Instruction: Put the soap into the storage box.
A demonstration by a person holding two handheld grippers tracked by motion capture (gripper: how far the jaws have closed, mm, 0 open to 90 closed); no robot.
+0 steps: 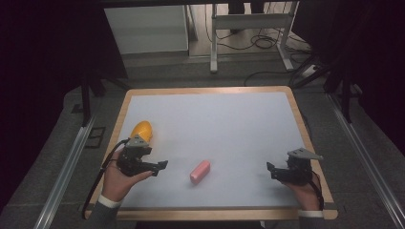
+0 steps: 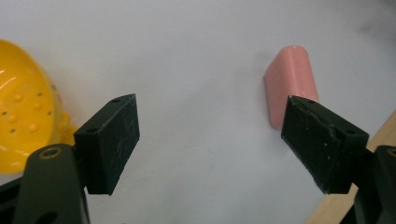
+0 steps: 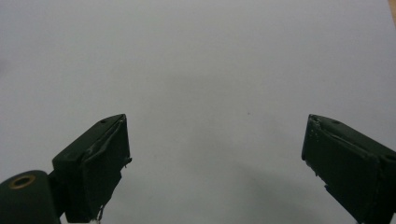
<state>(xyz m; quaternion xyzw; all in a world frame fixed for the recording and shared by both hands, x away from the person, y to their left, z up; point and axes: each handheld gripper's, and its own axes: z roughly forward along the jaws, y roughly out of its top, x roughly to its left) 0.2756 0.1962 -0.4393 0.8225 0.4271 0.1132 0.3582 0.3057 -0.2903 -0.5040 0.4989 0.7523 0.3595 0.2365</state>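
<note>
Bench [image 1: 215, 93]: flat rectangular top, matte pale grey-white sheet framed by a light wooden border; surface smooth, unmarked.

One pink rounded block [image 1: 199, 171], soap-bar shape, smooth and matte, looks like plastic or foam; lies flat on the sheet near the front edge, a little left of the middle. In the left gripper view the same pink block [image 2: 290, 79] shows one curved end and flat sides, resting just beyond the right-hand jaw tip, apart from it.

One yellow rounded object [image 1: 142, 130], glossy plastic, dome-like, near the left edge of the bench, just behind the left gripper. Left gripper view shows its yellow surface [image 2: 21, 112] dotted with small bumps and holes.

Two grippers, each with two black blocky jaws, scuffed matte pads.

Left gripper [image 1: 161, 168]: held in the person's left hand [image 1: 117, 179] near the front-left corner, jaws pointing toward the pink block, spread wide, gripping nothing, touching nothing. Grey three-cornered plate on top.

Right gripper [image 1: 271, 171]: held in the right hand [image 1: 305, 193] near the front-right corner, jaws pointing left across the sheet, spread wide, empty; its own view shows bare grey sheet between the pads [image 3: 95, 168], one pad's facing frayed at the edge
</note>
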